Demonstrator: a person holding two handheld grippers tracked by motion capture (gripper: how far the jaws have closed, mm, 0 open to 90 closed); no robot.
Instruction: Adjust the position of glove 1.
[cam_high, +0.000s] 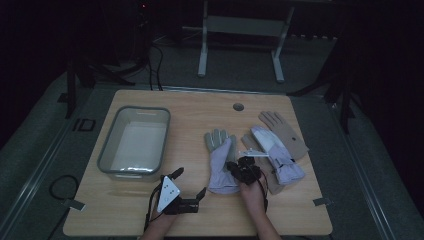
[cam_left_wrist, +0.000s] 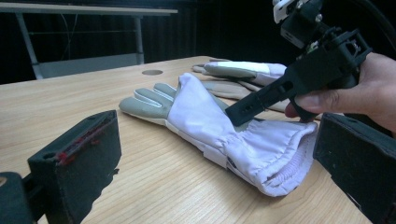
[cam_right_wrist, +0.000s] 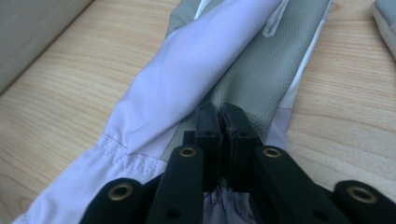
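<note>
— Where the right gripper (cam_right_wrist: 218, 112) comes down, what has it got?

— Its jaws are pressed nearly together, tips resting on the white glove (cam_high: 221, 165) near the wrist. Whether cloth is pinched between them I cannot tell; the tips meet right at a fold of white fabric over the grey palm side.

— And seen from the other hand?

— From the left gripper view, the right gripper (cam_left_wrist: 254, 105) slants down from the person's hand (cam_left_wrist: 355, 88) onto the back of that glove (cam_left_wrist: 210, 126), just above its gathered cuff.

— How does the glove lie?

— Flat on the bench (cam_high: 200, 215), grey fingers pointing away from the person, cuff toward them.

— The left gripper?

— The left gripper (cam_high: 190, 182) stands wide open and holds nothing, low over the bench just beside the glove's cuff.

— What else is around?

— A grey tub (cam_high: 107, 150) sits left of the glove. To its right lie more gloves (cam_high: 280, 145), one white and grey across tan ones, near but apart.
</note>
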